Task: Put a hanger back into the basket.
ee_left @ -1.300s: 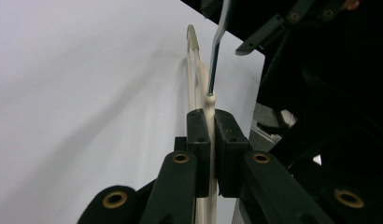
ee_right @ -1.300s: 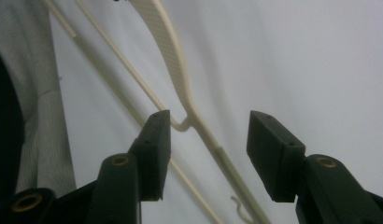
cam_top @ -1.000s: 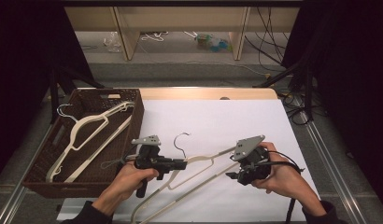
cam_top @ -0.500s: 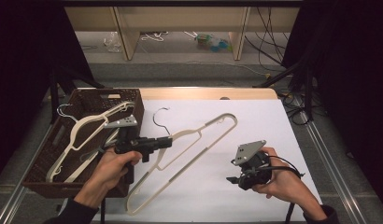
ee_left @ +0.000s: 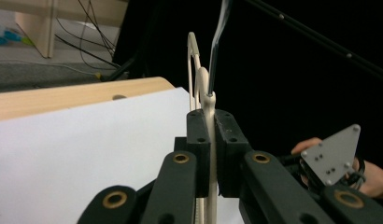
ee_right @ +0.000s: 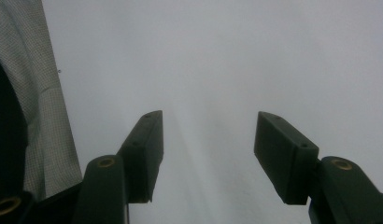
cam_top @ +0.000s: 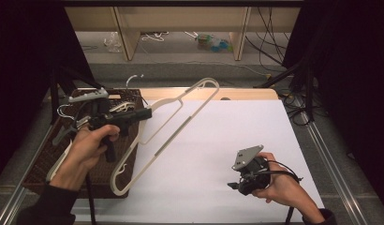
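A cream plastic hanger [cam_top: 173,138] with a metal hook [cam_top: 134,78] hangs tilted in the air over the white sheet's left side. My left gripper [cam_top: 145,114] is shut on its neck, beside the basket. In the left gripper view the pads [ee_left: 199,135] press on the hanger neck [ee_left: 203,84], and the hook [ee_left: 217,42] rises above them. My right gripper [cam_top: 233,186] rests low over the sheet at the front right. Its jaws have just been opening, and in the right gripper view it [ee_right: 208,140] stands open with nothing between them.
A dark wicker basket [cam_top: 40,164] at the left holds more hangers [cam_top: 63,111]. The white sheet [cam_top: 227,136] covers the wooden table [cam_top: 246,93]. The other hand's grey plate [ee_left: 332,154] is visible in the left gripper view. A checked sleeve [ee_right: 45,116] lies at the left.
The left gripper has lifted the hanger up and left toward the basket. The right gripper, which was at the hanger's right end, is now apart from it and nearer the front edge.
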{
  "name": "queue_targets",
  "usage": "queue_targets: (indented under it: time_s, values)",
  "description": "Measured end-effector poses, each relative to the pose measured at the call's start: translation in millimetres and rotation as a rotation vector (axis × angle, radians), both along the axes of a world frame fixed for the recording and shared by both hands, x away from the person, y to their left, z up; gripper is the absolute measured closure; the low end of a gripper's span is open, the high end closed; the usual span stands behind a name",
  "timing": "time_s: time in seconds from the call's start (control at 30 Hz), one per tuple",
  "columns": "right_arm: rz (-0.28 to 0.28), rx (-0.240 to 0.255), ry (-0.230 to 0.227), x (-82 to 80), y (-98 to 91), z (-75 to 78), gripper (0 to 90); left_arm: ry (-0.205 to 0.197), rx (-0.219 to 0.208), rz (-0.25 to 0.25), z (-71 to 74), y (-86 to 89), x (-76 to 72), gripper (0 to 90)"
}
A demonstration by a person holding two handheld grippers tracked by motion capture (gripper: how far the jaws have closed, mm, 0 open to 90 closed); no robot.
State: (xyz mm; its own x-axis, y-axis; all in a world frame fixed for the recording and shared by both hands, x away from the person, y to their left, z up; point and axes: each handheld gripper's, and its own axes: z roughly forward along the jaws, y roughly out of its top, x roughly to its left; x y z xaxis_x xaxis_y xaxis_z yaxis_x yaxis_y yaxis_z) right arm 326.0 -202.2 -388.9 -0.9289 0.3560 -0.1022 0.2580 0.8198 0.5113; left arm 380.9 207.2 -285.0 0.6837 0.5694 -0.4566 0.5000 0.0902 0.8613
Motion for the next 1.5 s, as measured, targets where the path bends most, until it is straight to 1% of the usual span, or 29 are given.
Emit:
queue_targets:
  time_s: [0.03, 0.07, 0.13, 0.2, 0.27, 0.3, 0.4, 0.47, 0.5, 0.53, 0.57, 0.6, 0.77, 0.83, 0.87, 0.9, 1.03, 1.1, 1.2, 1.23, 1.27, 1.3, 1.4, 1.5]
  values:
    - [0.001, -0.004, 0.001, 0.3, -0.6, -1.7, 40.9, -0.002, 0.000, 0.005, 2.4, 4.2, 2.1, 85.7]
    - [0.001, -0.004, 0.001, 0.3, -0.6, -1.7, 40.9, -0.001, -0.002, 0.007, 4.1, 8.4, 4.5, 85.7]
    - [-0.013, -0.002, -0.009, 0.7, -1.0, -4.0, 38.1, 0.008, 0.002, 0.022, 6.7, 17.0, 8.5, 85.7]
    - [-0.023, 0.000, 0.000, 1.4, -1.7, -5.9, 36.7, 0.010, 0.005, 0.043, 8.9, 25.6, 11.5, 85.7]
    - [-0.039, 0.002, 0.000, 2.3, -2.8, -8.6, 34.3, 0.014, -0.008, 0.057, 10.5, 34.6, 13.9, 85.7]
    - [-0.039, 0.002, 0.000, 2.3, -2.8, -8.6, 34.3, 0.018, -0.017, 0.057, 11.5, 39.0, 14.3, 85.7]
    - [-0.038, 0.002, 0.012, 2.7, -3.4, -12.4, 34.1, 0.013, -0.006, 0.087, 13.7, 52.8, 15.3, 85.7]
    - [-0.038, 0.000, 0.015, 2.9, -3.4, -13.5, 34.1, 0.014, -0.011, 0.100, 14.6, 61.9, 15.4, 85.7]
    - [-0.043, -0.006, 0.024, 2.5, -3.4, -14.2, 34.1, 0.011, -0.011, 0.110, 15.3, 66.4, 15.4, 85.7]
    - [-0.044, -0.013, 0.027, 2.2, -3.5, -15.5, 34.0, 0.006, -0.006, 0.120, 15.9, 70.7, 15.3, 85.7]
    - [-0.044, -0.013, 0.029, 2.2, -3.4, -16.1, 34.1, 0.000, 0.009, 0.144, 17.1, 78.3, 15.4, 85.8]
    - [-0.044, -0.013, 0.029, 2.1, -3.5, -16.2, 34.1, 0.000, 0.009, 0.144, 17.1, 78.3, 15.4, 85.7]
    - [-0.047, -0.012, 0.027, 2.4, -4.3, -16.6, 34.2, -0.004, 0.016, 0.174, 16.9, 96.5, 16.2, 85.7]
    - [-0.051, -0.011, 0.032, 2.5, -4.8, -17.4, 34.2, -0.005, 0.011, 0.177, 16.0, 103.5, 16.5, 85.7]
    - [-0.057, -0.014, 0.042, 2.4, -5.0, -18.2, 34.2, -0.005, 0.012, 0.189, 14.6, 110.9, 17.2, 85.7]
    - [-0.058, -0.015, 0.041, 2.6, -5.4, -18.4, 34.2, -0.005, 0.012, 0.189, 14.6, 110.9, 17.2, 85.7]
    - [-0.060, -0.010, 0.045, 2.9, -5.8, -19.0, 34.1, -0.014, 0.039, 0.209, 10.1, 123.0, 19.1, 85.7]
    - [-0.057, -0.015, 0.044, 3.2, -5.7, -19.9, 34.1, -0.022, 0.059, 0.205, 7.5, 126.9, 19.5, 85.7]
    - [-0.057, -0.016, 0.048, 3.4, -5.0, -21.8, 34.1, -0.031, 0.072, 0.197, 4.0, 132.8, 20.8, 85.7]
    - [-0.057, -0.016, 0.048, 3.4, -5.0, -21.8, 34.1, -0.030, 0.071, 0.197, 2.4, 134.4, 21.6, 85.7]
    - [-0.056, -0.021, 0.052, 3.3, -4.8, -22.5, 34.1, -0.023, 0.091, 0.198, -0.5, 137.7, 23.4, 85.7]
    - [-0.055, -0.021, 0.054, 3.5, -4.6, -22.9, 34.1, -0.023, 0.091, 0.198, -0.5, 137.7, 23.4, 85.7]
    - [-0.058, -0.020, 0.055, 3.4, -4.4, -23.5, 34.1, -0.013, 0.115, 0.201, -4.9, 142.7, 26.2, 85.7]
    - [-0.058, -0.020, 0.058, 3.5, -4.8, -23.5, 34.2, -0.017, 0.130, 0.204, -8.9, 147.1, 30.3, 85.7]
